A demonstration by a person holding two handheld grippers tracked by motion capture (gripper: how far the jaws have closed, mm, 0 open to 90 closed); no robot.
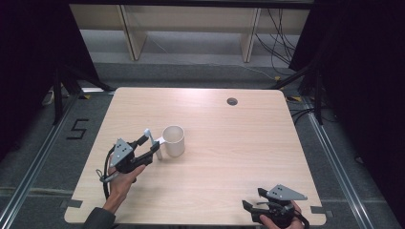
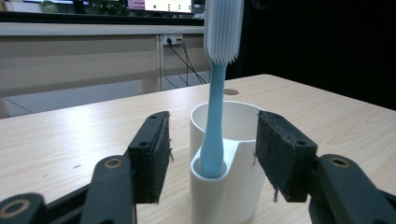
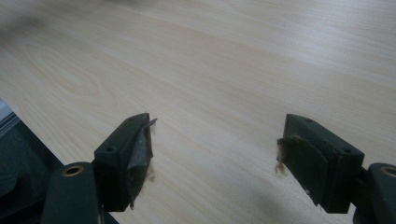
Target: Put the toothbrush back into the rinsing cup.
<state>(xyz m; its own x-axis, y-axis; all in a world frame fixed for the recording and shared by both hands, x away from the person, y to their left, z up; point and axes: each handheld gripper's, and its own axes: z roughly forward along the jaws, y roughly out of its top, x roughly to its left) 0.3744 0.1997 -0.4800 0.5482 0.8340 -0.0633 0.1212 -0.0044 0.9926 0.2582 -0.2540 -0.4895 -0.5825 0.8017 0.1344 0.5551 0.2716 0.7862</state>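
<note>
Nearest to the camera is the right gripper (image 1: 252,198), held in a hand at the near right edge of the table (image 1: 239,143). Its jaws stand wide apart with nothing between them, and in the right gripper view they hang over bare light wood close to the table edge.

On the left side of the table, the left gripper (image 1: 149,140) is held by the person's left hand (image 1: 122,180), with a dark sleeve (image 1: 98,219) coming in from the bottom. Its jaws are also apart. They stand on either side of the small holder part of a white cup (image 1: 173,140), and I cannot tell from the pictures if the pads (image 2: 152,154) touch it; in the left gripper view a little space shows on both sides.

The cup (image 2: 229,158) stands upright on the table, left of the middle. A light blue toothbrush (image 2: 215,107) stands in the side holder of the cup, nearly upright, with its white bristle head (image 2: 224,28) at the top. In the high view the toothbrush (image 1: 154,143) is just between the left jaws, beside the cup's round opening.

Farther away, near the far edge, the table has a small round hole (image 1: 232,101). On the floor to the left a mark "5" (image 1: 78,129) shows.
</note>
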